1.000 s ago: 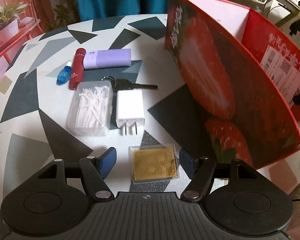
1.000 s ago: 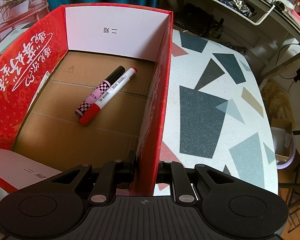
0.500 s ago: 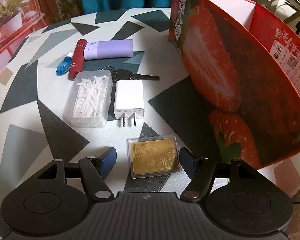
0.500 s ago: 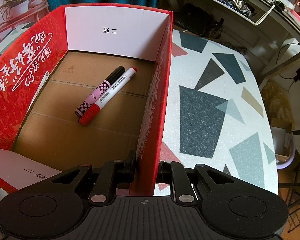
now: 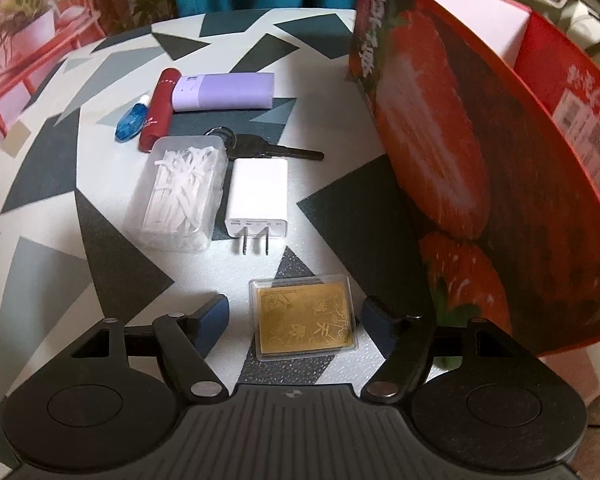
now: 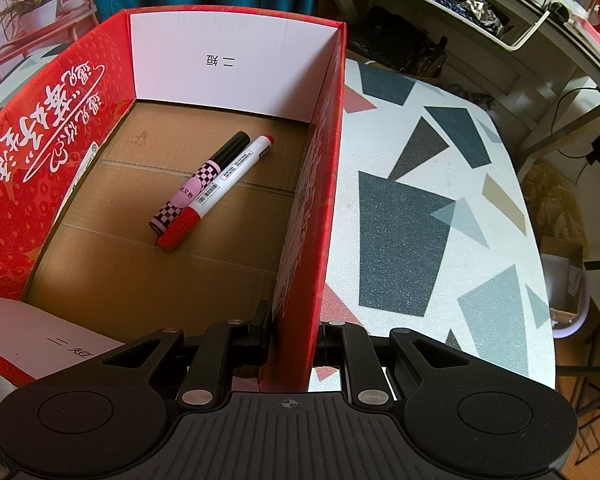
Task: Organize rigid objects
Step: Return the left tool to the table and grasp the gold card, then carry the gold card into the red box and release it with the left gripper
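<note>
Left tool (image 5: pixel 294 318) spread wide around gold card case (image 5: pixel 305 319) flat on table (image 5: pixel 340 208), apart from both pads. Right tool (image 6: pixel 294 334) clamped on red box (image 6: pixel 312 240) wall; two markers (image 6: pixel 216 188) inside, near corner hidden.

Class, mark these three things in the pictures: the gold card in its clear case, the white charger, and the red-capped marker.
gold card (image 5: pixel 305 320), left wrist view, centre of gold face.
white charger (image 5: pixel 258 196), left wrist view, middle of body.
red-capped marker (image 6: pixel 216 192), right wrist view, white barrel.

Gold card (image 5: pixel 305 318) between spread fingers (image 5: pixel 212 318)
</note>
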A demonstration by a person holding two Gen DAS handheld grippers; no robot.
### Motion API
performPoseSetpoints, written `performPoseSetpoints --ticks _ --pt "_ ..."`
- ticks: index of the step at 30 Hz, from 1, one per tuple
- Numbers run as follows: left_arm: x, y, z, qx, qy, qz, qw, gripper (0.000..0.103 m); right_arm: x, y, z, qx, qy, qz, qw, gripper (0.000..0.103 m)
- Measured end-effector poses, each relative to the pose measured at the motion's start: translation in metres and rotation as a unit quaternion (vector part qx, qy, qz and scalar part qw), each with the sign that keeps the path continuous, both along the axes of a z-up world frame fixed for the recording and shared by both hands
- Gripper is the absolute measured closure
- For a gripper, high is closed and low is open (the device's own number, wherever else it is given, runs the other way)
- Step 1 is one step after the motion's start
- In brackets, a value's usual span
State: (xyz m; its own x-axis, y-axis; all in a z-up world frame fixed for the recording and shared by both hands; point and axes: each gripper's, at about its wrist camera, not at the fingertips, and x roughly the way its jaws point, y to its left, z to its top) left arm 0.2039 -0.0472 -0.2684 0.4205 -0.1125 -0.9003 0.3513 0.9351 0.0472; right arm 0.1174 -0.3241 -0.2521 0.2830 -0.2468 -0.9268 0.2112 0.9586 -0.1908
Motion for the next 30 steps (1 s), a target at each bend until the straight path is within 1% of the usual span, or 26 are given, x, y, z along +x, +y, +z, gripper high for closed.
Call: performPoseSetpoints --ticks 1,3,4,5,7,9,18,24,30 --pt "-0.002 -0.003 0.000 0.010 -0.005 -0.004 0.9999 0.025 0.000 0.000 0.000 0.000 0.000 0.000 1.000 0.088" --pt "0.000 0.001 0.001 0.004 0.002 0.007 1.0000 0.029 0.000 0.000 0.000 0.000 0.000 0.000 1.000 0.088" --pt "0.002 0.003 0.002 0.005 0.003 0.011 0.9999 0.036 0.000 0.000 0.000 0.000 0.000 0.000 1.000 0.088" --pt "0.003 0.005 0.004 0.006 0.001 0.013 0.9999 0.045 0.000 0.000 0.000 0.000 0.000 0.000 1.000 0.088" --pt "0.005 0.011 0.005 0.010 0.000 0.021 0.9997 0.045 0.000 0.000 0.000 0.000 0.000 0.000 1.000 0.088" --pt "0.007 0.019 0.006 -0.001 0.002 0.030 0.9996 0.045 0.000 0.000 0.000 0.000 0.000 0.000 1.000 0.088" --pt "0.007 0.029 0.007 -0.014 -0.007 0.031 0.9994 0.045 0.000 0.000 0.000 0.000 0.001 -0.001 1.000 0.088" --pt "0.006 0.035 0.018 -0.015 -0.027 0.030 0.9991 0.045 0.000 0.000 0.000 0.000 0.000 0.000 1.000 0.088" --pt "0.008 0.033 0.038 -0.017 -0.057 0.021 0.9980 0.045 0.000 0.000 0.000 0.000 0.000 0.000 1.000 0.088"
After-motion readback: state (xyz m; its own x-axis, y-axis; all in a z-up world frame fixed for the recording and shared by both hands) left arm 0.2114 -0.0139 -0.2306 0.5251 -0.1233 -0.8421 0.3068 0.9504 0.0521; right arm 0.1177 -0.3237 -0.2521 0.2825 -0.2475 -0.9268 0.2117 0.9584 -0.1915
